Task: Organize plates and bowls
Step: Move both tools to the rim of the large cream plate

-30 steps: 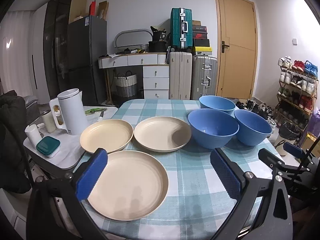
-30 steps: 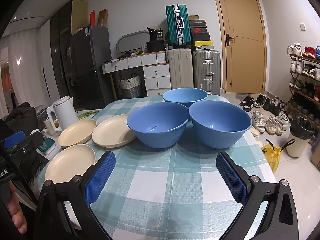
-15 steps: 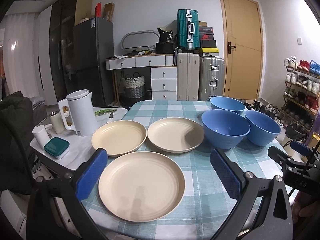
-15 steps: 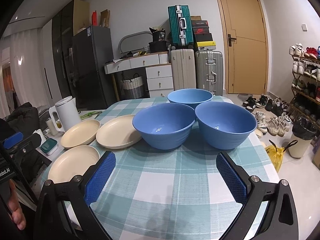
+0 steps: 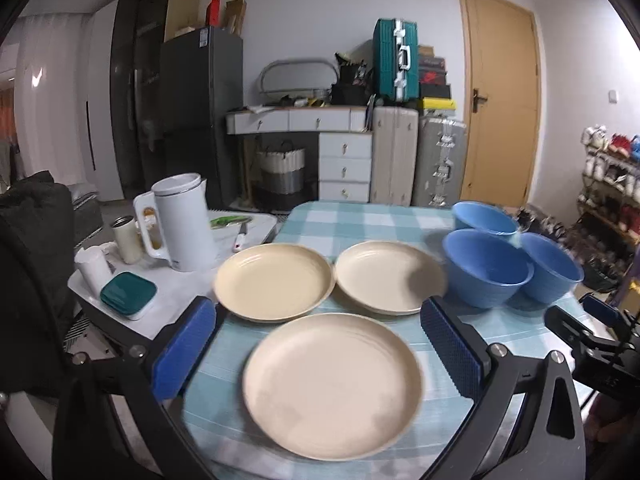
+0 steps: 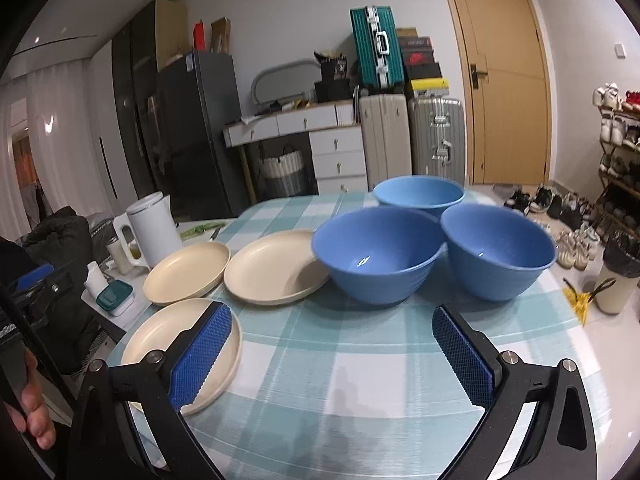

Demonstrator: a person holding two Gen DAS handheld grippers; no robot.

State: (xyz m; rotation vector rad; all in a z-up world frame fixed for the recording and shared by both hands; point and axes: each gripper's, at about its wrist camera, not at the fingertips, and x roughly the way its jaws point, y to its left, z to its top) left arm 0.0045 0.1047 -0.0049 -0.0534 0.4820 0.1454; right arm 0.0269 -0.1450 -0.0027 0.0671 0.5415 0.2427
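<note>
Plates point(image 5: 332, 384) nearest the left gripper point(image 5: 318, 348), whose jaws are spread and empty, look light, stiff and slick, best pinched at the rim.

No readable text in either view. Sticker on fridge point(image 5: 203, 37) top, markings on stacked boxes point(image 6: 418, 57) beside teal suitcase point(image 6: 372, 46): present, too small and blurred to read.
</note>
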